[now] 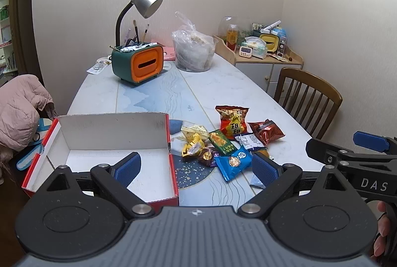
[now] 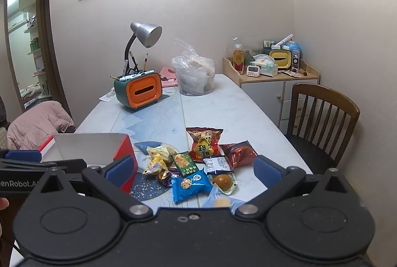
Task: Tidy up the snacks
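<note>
**Two grippers spread wide, snacks waiting in a heap**

Both tools are hovering over the near end of the table, tilted downward, and neither is carrying anything. The left gripper is holding its blue pads far apart with only air between them; the open red-and-white box is sitting just ahead of its left finger, bare inside. The snack pile is lying ahead and toward its right finger, beside the box's right wall and clear of it.

Over on the other side, the right gripper is also standing fully open, and the pile is resting straight ahead between its fingers' line of sight. A blue cookie packet is lying nearest, with a green packet and yellow wrappers just beyond to the left, and a red bag farther ahead. A clear-wrapped orange ball is lying just right of the blue packet. The box shows off to the left, partly behind the left tool.

Well beyond the pile, an orange-fronted holder and a plastic bag are sitting at the table's far end.
</note>
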`<state>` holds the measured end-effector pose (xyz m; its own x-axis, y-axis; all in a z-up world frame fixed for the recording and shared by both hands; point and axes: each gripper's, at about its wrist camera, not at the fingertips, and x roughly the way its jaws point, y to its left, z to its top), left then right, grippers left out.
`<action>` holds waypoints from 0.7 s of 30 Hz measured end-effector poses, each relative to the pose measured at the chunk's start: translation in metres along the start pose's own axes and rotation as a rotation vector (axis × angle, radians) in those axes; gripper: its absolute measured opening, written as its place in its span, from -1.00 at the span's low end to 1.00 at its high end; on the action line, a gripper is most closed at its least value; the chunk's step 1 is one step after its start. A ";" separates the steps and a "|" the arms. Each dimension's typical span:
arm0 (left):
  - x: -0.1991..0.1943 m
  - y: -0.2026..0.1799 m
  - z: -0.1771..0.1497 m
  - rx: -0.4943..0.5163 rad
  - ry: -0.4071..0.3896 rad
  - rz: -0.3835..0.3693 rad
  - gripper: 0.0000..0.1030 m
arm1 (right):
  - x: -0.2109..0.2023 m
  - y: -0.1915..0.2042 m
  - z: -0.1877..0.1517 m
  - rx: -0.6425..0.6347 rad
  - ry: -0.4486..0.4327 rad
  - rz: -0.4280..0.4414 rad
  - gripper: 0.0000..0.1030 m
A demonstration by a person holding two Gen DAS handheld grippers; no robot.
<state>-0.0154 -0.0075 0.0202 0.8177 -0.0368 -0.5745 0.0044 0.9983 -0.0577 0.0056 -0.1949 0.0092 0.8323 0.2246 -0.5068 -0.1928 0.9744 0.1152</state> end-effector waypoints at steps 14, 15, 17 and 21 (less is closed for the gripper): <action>-0.005 0.009 -0.001 -0.005 -0.010 -0.004 0.87 | -0.006 0.007 0.000 -0.007 -0.031 -0.010 1.00; -0.005 0.009 -0.001 -0.005 -0.011 -0.004 0.87 | -0.005 0.007 0.000 -0.004 -0.032 -0.010 1.00; -0.005 0.010 0.000 -0.004 -0.012 -0.004 0.87 | -0.005 0.007 0.000 -0.001 -0.034 -0.004 1.00; -0.006 0.011 0.000 -0.004 -0.014 -0.003 0.87 | -0.007 0.008 0.000 -0.004 -0.040 0.003 1.00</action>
<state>-0.0205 0.0039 0.0230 0.8258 -0.0395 -0.5626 0.0048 0.9980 -0.0630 -0.0015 -0.1887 0.0133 0.8517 0.2276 -0.4721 -0.1973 0.9737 0.1136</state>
